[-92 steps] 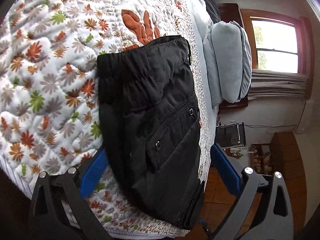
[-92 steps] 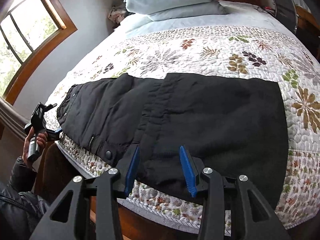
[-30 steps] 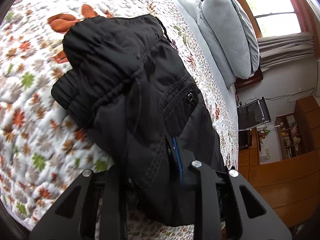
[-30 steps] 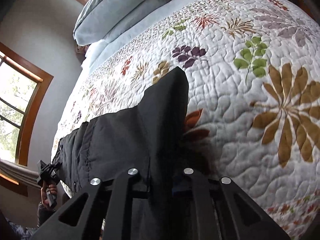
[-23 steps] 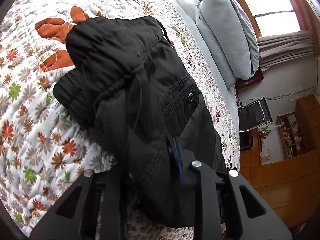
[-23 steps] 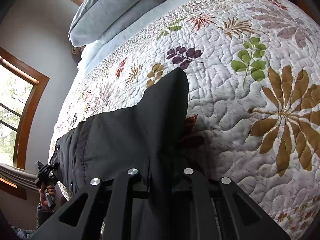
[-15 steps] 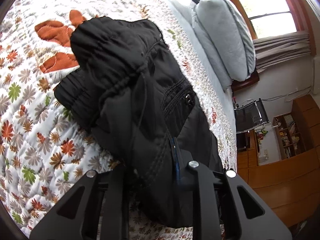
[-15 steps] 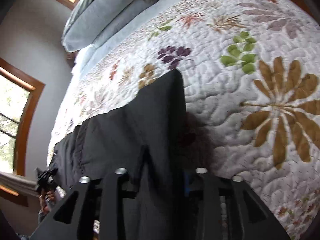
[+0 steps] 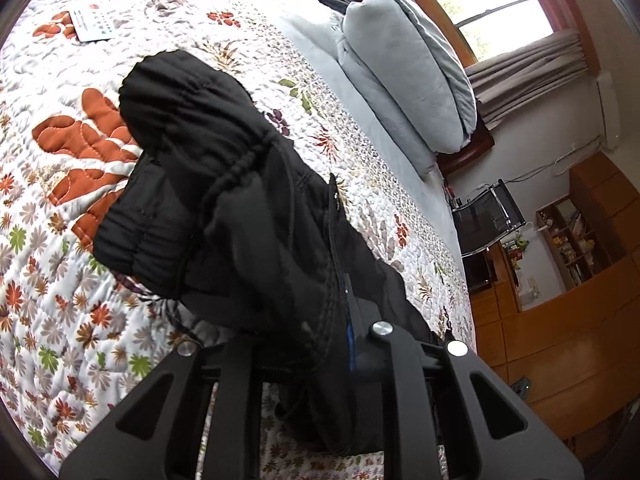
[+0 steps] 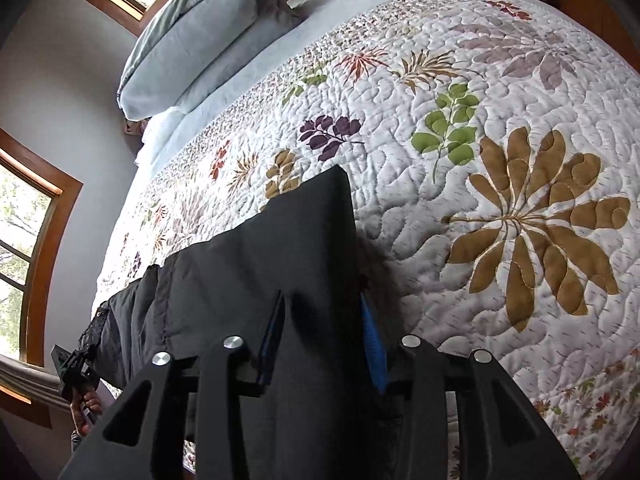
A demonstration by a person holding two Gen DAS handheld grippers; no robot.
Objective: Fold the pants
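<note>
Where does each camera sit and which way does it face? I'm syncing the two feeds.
Left wrist: on the left claw, looking down over bunched black fabric pants toward grey pillows.
Right wrist: on the right claw, looking along the pants' flat end; a hand shows.
Shared: pants, floral quilt, pillows.

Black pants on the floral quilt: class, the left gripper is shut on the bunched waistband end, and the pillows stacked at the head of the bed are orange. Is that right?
One detail is wrong: the pillows are pale grey-blue, not orange, as the left wrist view shows. The rest stands: the left gripper is shut on the bunched waistband end of the black pants on the floral quilt.
</note>
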